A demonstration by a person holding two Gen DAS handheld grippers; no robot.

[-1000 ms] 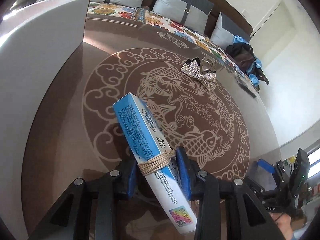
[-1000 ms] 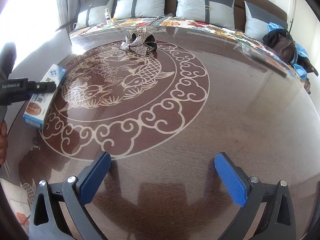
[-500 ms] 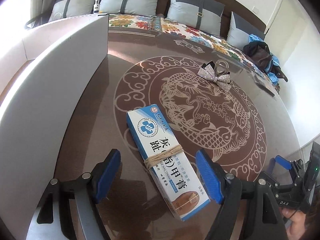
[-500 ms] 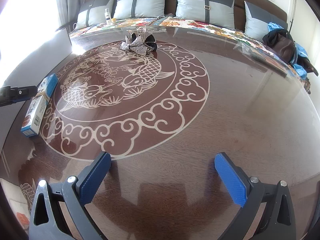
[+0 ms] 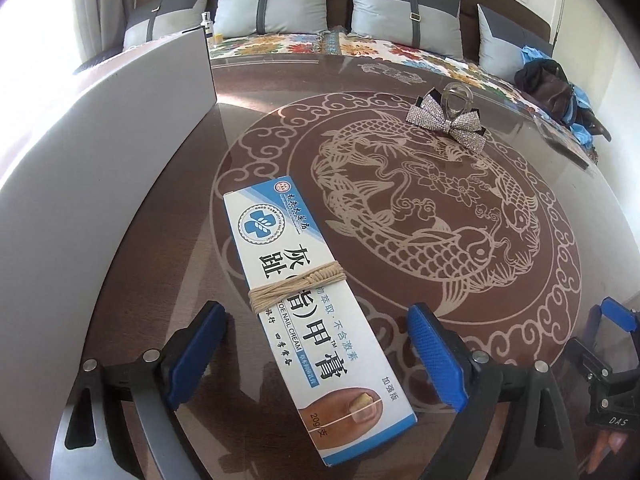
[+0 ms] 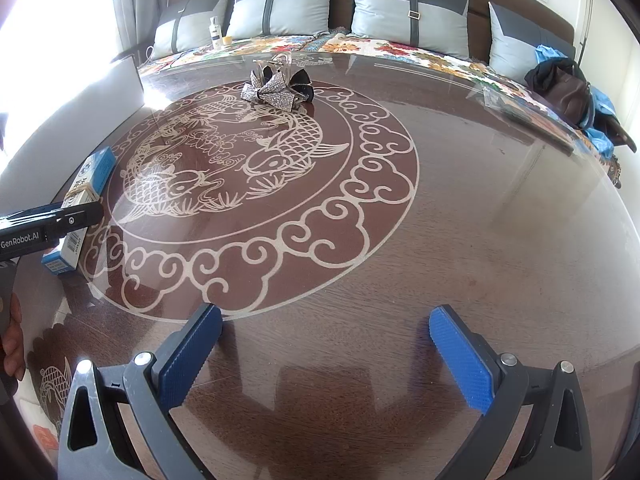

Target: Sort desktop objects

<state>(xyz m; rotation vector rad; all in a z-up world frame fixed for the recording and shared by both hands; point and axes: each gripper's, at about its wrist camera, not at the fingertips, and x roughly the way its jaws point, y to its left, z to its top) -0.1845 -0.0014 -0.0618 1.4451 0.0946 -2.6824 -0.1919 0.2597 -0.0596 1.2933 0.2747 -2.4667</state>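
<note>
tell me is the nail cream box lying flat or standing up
Lying flat. The nail cream box rests on its broad face on the table, printed front up, twine around its middle, clear of the opening left gripper jaws.

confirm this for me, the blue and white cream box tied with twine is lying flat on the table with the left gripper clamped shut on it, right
Not quite. The cream box does lie flat on the table, twine and all, but the left gripper is not clamped: its jaws are opening, pads clear of both sides. The left wrist view shows it.

— The table (image 6: 460, 216)?
— Dark wood under glossy, reflective glass.
— The box (image 5: 308, 312)?
— Smooth printed cardboard, wound with rough twine (image 5: 298, 286).
— The bow (image 5: 446, 120)?
— Glittering rhinestones.
— The pads (image 6: 460, 360)?
— Ribbed matt blue.
</note>
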